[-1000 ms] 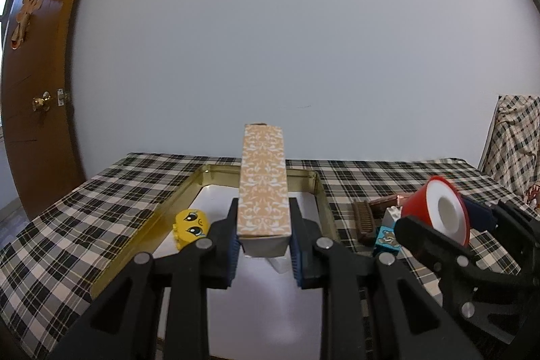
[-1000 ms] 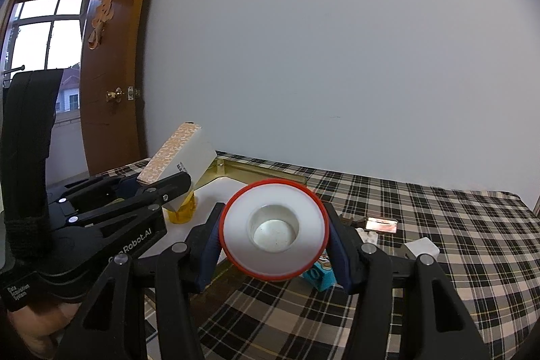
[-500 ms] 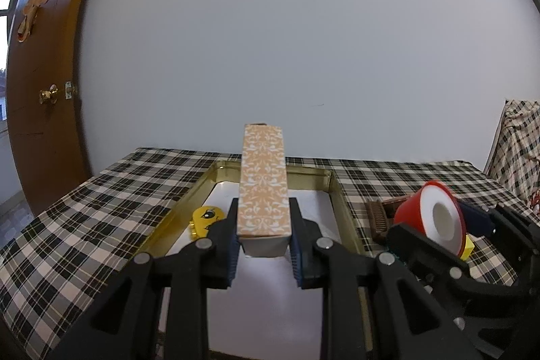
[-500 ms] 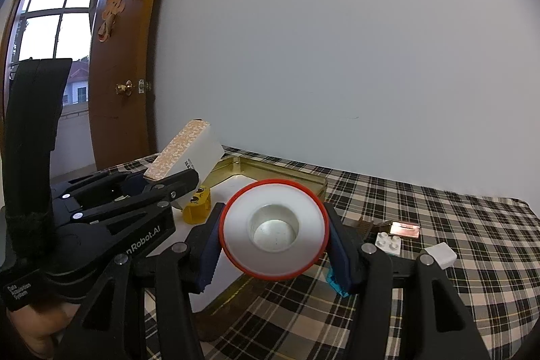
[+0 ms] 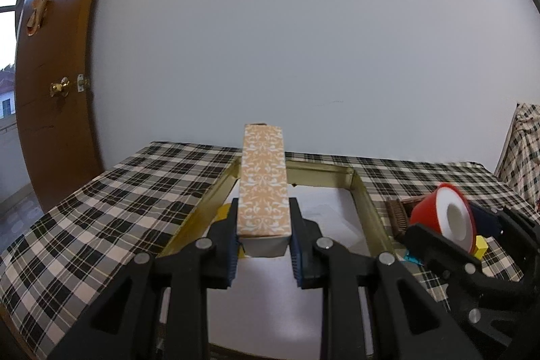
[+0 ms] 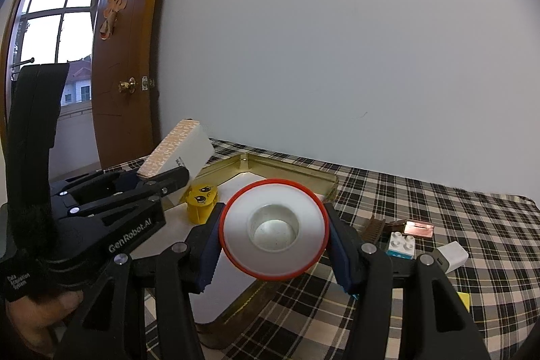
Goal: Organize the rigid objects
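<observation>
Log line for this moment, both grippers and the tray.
left gripper: shut on orange patterned box | right gripper: shut on red-rimmed white spool | gold tray: yellow face block inside

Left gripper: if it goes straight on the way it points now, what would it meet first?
Probably the tray: the left gripper, shut on the box, points slightly down over its white floor. Depth is unclear.

A brown door [image 6: 125, 63] with a brass knob [image 6: 125, 85] and a gold ornament [image 6: 114, 9] stood at the left, beside a plain pale wall [image 6: 337, 39]. A window [image 6: 54, 22] showed a house outside. A checked cloth [image 5: 111, 208] covered the table.
</observation>
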Demonstrator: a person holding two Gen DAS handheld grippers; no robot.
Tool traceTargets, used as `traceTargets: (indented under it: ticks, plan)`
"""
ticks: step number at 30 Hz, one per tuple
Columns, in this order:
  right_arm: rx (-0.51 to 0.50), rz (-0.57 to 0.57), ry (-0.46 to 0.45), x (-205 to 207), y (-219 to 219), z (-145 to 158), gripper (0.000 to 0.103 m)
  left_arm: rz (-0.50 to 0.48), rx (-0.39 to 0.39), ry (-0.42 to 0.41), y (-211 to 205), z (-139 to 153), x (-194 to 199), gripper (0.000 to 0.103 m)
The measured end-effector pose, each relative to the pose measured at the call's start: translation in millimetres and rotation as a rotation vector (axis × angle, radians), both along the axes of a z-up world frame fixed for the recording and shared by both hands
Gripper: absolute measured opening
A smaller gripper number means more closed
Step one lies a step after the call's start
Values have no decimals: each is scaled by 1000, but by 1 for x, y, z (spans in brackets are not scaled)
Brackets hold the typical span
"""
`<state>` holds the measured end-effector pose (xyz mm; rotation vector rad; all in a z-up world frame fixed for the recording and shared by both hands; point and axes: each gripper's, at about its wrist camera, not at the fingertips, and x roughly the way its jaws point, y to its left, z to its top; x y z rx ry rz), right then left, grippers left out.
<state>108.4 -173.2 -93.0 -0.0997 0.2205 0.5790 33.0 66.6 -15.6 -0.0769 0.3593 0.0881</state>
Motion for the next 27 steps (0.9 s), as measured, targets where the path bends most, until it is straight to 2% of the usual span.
traceTargets:
  ticks: [13,27]
  plan:
    - [-20,19,26,8,14,0,58,23,3,38,15,-3,6,23]
    - [-61,32,39,12,33,-1,58,3,5,107,26,-9,17,23]
